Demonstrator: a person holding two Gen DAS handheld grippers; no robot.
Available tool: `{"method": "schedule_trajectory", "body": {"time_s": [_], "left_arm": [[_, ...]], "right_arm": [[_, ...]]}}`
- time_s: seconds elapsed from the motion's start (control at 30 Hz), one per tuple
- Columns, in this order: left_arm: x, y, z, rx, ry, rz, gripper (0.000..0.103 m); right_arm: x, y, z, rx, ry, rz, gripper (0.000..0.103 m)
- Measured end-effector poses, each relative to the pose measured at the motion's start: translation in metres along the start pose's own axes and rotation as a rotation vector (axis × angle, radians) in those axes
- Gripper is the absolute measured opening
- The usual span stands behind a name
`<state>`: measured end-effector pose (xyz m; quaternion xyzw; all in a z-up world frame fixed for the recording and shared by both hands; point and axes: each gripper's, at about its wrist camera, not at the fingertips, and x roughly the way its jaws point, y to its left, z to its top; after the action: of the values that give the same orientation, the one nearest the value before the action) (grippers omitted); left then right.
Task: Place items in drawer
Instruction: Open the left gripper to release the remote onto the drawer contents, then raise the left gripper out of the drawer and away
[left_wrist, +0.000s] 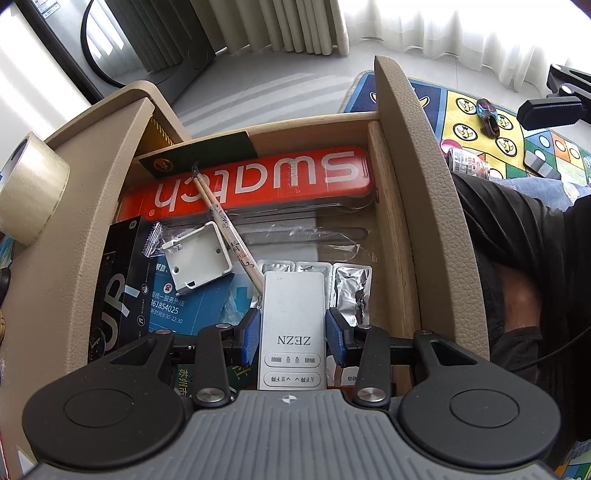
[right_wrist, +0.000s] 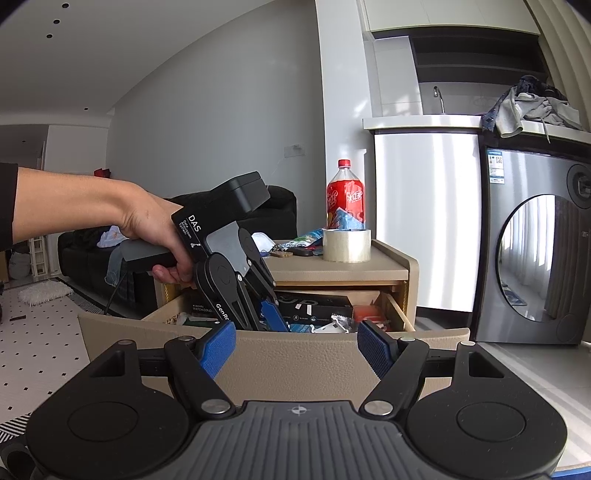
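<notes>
The left gripper (left_wrist: 293, 334) pinches a flat silver remote control (left_wrist: 292, 328) (marked ZEZN) between blue fingers (left_wrist: 252, 334) above the open wooden drawer (left_wrist: 388, 229); the right gripper (right_wrist: 296, 345) hovers outside, fingers spread.

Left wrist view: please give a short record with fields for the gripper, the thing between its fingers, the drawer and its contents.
left gripper: over the open drawer, blue pads on both sides of the remote
held item: white rectangular remote marked ZEZN
drawer: beige leather-fronted wooden drawer, pulled open
contents: long orange Swatch case, small white plastic box, wooden chopsticks, foil blister packs
right gripper: open, empty, at the drawer front
</notes>
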<state>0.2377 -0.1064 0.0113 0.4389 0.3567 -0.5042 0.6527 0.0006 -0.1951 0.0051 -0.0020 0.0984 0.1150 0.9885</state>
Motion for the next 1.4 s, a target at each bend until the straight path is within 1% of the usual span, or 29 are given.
{"method": "schedule_trajectory", "body": {"time_s": [0.2,0.47,0.57,0.67,0.73,0.77,0.8,0.9,1.03,1.13,1.2,1.27,1.37,1.4], "left_arm": [[-0.009,0.002,0.000,-0.016,-0.035,0.031,0.042],[-0.021,0.000,-0.013,-0.040,-0.041,0.103,0.044],[-0.028,0.000,-0.020,-0.056,-0.054,0.128,0.050],[-0.037,0.000,-0.026,-0.070,-0.076,0.161,0.053],[-0.045,-0.003,-0.030,-0.084,-0.101,0.213,0.059],[-0.048,-0.003,-0.032,-0.090,-0.113,0.233,0.064],[-0.053,-0.005,-0.034,-0.099,-0.132,0.262,0.068],[-0.061,-0.005,-0.042,-0.135,-0.169,0.300,0.069],[-0.065,-0.007,-0.049,-0.167,-0.168,0.358,0.072],[-0.072,-0.008,-0.055,-0.198,-0.188,0.401,0.077],[-0.079,-0.009,-0.059,-0.234,-0.216,0.443,0.083],[-0.086,-0.010,-0.062,-0.270,-0.245,0.477,0.086],[-0.097,-0.015,-0.068,-0.323,-0.278,0.536,0.093],[-0.101,-0.017,-0.070,-0.338,-0.294,0.556,0.093]], "right_arm": [[0.001,-0.001,-0.001,0.002,0.002,-0.002,0.076],[0.003,0.003,-0.001,-0.006,0.002,0.011,0.076],[0.003,0.005,0.001,-0.012,-0.002,0.018,0.076],[0.003,0.007,0.001,-0.017,0.000,0.022,0.076],[0.004,0.008,0.001,-0.021,0.000,0.022,0.076],[0.004,0.008,0.001,-0.021,0.000,0.022,0.076],[0.004,0.008,0.001,-0.022,0.000,0.022,0.076],[0.005,0.010,0.001,-0.025,0.004,0.024,0.076],[0.006,0.013,0.001,-0.035,0.005,0.028,0.076],[0.007,0.014,0.003,-0.039,0.002,0.029,0.076],[0.007,0.014,0.004,-0.043,0.000,0.028,0.076],[0.008,0.014,0.004,-0.045,0.001,0.026,0.076],[0.010,0.015,0.004,-0.047,0.004,0.022,0.076],[0.010,0.015,0.004,-0.048,0.005,0.021,0.076]]}}
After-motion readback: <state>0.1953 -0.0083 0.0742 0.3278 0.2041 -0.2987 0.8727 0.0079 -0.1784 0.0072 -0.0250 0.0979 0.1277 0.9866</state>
